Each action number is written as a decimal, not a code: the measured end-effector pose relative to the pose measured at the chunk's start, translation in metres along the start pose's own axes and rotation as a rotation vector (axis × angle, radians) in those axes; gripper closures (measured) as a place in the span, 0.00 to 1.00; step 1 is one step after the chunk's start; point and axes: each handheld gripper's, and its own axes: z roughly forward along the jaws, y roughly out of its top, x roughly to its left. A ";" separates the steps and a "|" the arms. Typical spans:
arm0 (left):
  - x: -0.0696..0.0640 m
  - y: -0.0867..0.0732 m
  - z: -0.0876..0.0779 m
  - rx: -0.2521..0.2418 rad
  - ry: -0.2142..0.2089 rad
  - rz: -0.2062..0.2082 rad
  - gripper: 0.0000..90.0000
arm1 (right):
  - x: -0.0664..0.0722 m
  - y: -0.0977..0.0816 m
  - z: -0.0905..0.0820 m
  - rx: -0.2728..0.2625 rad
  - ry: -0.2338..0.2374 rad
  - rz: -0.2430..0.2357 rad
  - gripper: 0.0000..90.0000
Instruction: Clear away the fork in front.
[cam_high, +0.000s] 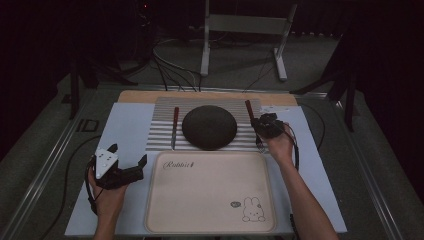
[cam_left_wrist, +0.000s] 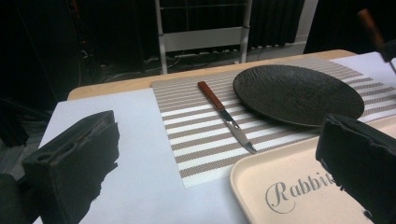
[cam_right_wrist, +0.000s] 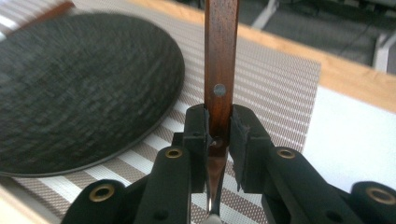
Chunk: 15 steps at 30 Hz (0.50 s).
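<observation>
Cutlery with a reddish wooden handle (cam_right_wrist: 221, 56) sits pinched in the right gripper (cam_right_wrist: 219, 135): both black pads press on the handle just below its rivet, and the metal part runs down between the jaws out of view, so knife or fork cannot be told. In the high view this right gripper (cam_high: 260, 121) is over the striped placemat (cam_high: 165, 135) near its right edge, just right of the dark round plate (cam_high: 209, 127), with the handle (cam_high: 248, 108) slanting up toward the far edge of the tabletop; whether the piece touches the mat cannot be told from these views. Plate rests in the middle of the placemat. A second wooden-handled knife (cam_left_wrist: 225, 115) lies flat on the mat just left of the plate, apart from it, handle toward the far edge and blade toward the near edge. Placemat lies on a pale blue sheet (cam_high: 125, 130) covering most of the tabletop; a strip of bare wood (cam_high: 140, 96) shows along the far edge. A beige tray (cam_high: 210, 190) with "Rabbit" lettering and a rabbit drawing sits on the near half of the sheet, its far rim just beside the near edge of the placemat. Left gripper (cam_high: 127, 155) is held over the sheet near the left edge, just left of the tray's far-left corner; jaws spread wide, nothing between them. Left gripper view confirms: both jaws apart, sheet and tray corner visible in the gap.
</observation>
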 end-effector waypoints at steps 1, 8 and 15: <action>0.000 0.000 0.000 -0.002 0.001 0.002 0.00 | 0.000 -0.001 -0.004 -0.019 0.001 0.000 0.86; -0.001 0.000 0.000 -0.001 0.001 0.002 0.00 | 0.001 -0.004 -0.028 -0.125 0.000 0.007 0.86; -0.001 0.000 0.000 -0.001 0.001 0.003 0.00 | 0.006 -0.001 -0.046 -0.205 -0.021 -0.014 0.86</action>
